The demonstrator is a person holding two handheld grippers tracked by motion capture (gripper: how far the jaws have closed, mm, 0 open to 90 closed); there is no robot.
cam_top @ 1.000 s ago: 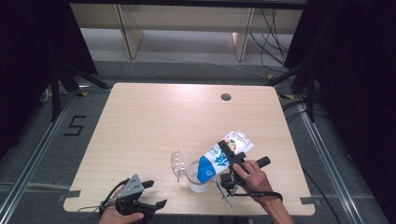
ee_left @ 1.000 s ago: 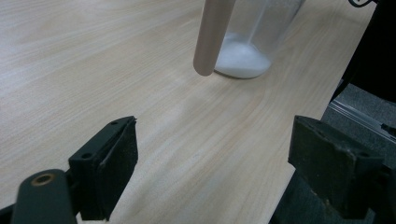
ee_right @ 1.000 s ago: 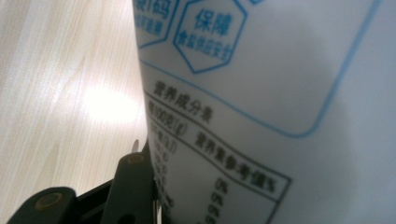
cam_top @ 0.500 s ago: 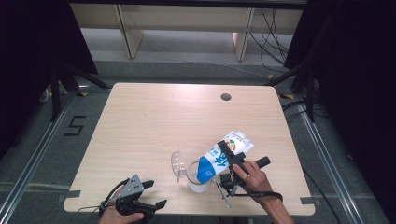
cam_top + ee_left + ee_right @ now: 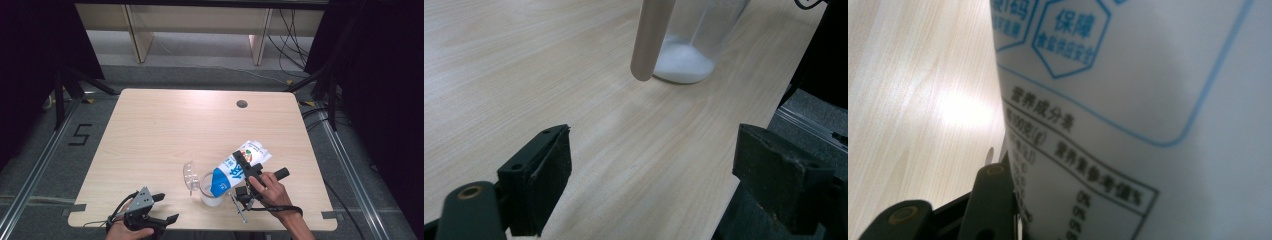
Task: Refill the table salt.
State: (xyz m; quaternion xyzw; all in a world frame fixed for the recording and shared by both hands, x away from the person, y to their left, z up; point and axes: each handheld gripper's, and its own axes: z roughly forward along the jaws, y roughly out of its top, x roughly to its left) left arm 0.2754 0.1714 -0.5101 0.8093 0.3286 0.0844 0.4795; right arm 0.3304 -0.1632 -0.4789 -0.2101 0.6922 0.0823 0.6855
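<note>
Wood table (image 5: 165,130) | right hand-held gripper (image 5: 248,172) clamps tilted blue-white pouch (image 5: 239,167) over cup (image 5: 210,192) | left hand-held gripper (image 5: 160,209) wide open, empty

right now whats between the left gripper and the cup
Only bare tabletop between the open left gripper and the cup, per the left gripper view.

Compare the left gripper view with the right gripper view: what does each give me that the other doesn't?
Left gripper view alone: a clear cup standing on the table with white powder at its bottom, a tan handle beside it, and the left gripper open over bare wood. Right gripper view alone: the printed side of the white and blue bag pressed close against the right gripper's jaw. Both share the light wooden table.
</note>
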